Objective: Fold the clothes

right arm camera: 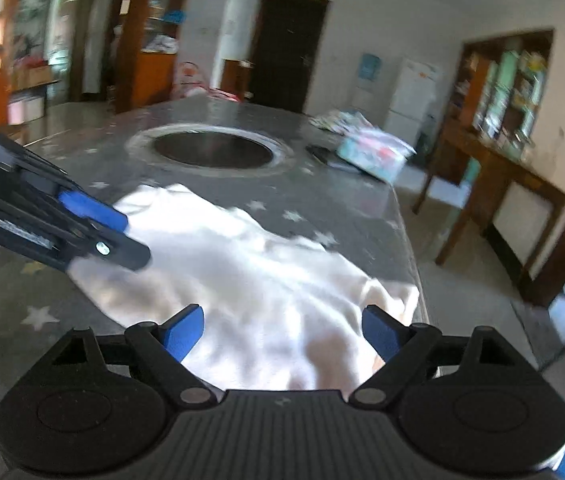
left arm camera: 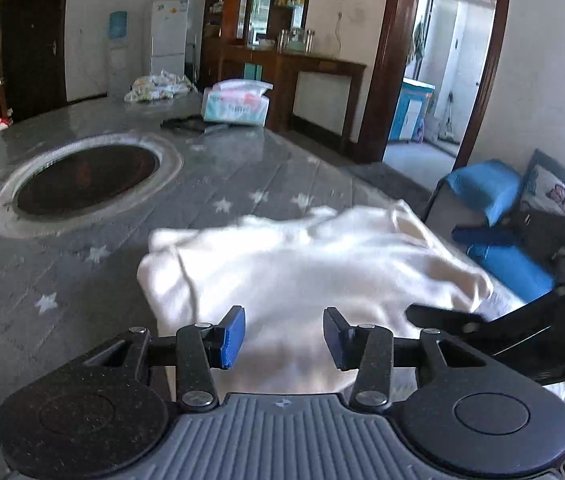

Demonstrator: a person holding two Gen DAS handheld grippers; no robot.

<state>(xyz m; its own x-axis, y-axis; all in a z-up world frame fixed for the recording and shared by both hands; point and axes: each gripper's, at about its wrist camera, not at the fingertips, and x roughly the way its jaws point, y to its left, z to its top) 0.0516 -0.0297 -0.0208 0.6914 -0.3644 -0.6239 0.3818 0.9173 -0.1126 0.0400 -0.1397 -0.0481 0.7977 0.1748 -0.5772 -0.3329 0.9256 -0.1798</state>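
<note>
White garment [left arm camera: 302, 264] is lying rumpled on the near right part of the desk [left arm camera: 210, 168], right up against the desk's right edge, w/ the round cutout [left arm camera: 86, 176] well apart on the far left. Both grippers are hanging over it w/ nothing in them: left gripper [left arm camera: 284, 338] is sitting over the near edge w/ its blue fingers [left arm camera: 232, 336] spread, right gripper [right arm camera: 282, 336] is hovering over the near right corner w/ fingers [right arm camera: 184, 336] spread even wider. Looks like thin soft knit imo, super light and floppy, so it's going to sag and bunch the sec you lift it, no stiffness at all. Prob not slippery against the pads tho. Best bet is pinching at a hem or corner, both layers, one gripper per side, then dragging flat before folding. Frames are kinda blurry so can't tell sleeves from hem. Tissue pack [left arm camera: 236, 104] is sitting at the far end, not in the way.
</note>
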